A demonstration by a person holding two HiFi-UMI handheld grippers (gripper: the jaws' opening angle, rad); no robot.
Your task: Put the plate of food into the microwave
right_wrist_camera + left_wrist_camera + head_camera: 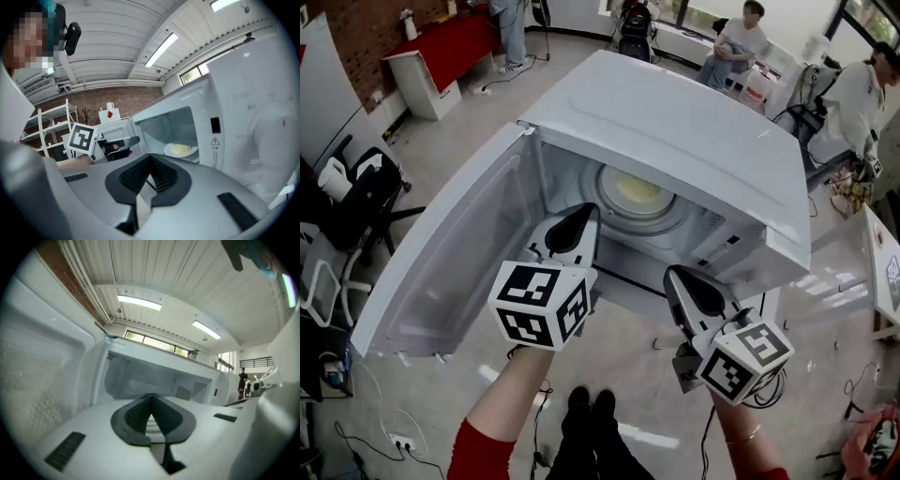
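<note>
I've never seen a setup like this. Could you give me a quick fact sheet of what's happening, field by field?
microwave: white, open
door: swung wide to the left
plate of food: inside the microwave
left gripper: jaws together, empty, at the opening
right gripper: jaws together, empty, just outside the opening
task status: plate is in, door not yet closed

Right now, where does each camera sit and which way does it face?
Head view: on the head, steeply down at the open microwave and plate of food; left hand-held gripper, right hand-held gripper, forearms show.
Left gripper view: on the left one, facing into the microwave; its shut jaws show.
Right gripper view: on the right one, facing the microwave's opening; its shut jaws show.
Shared by head and right gripper views: plate of food, left hand-held gripper.
</note>
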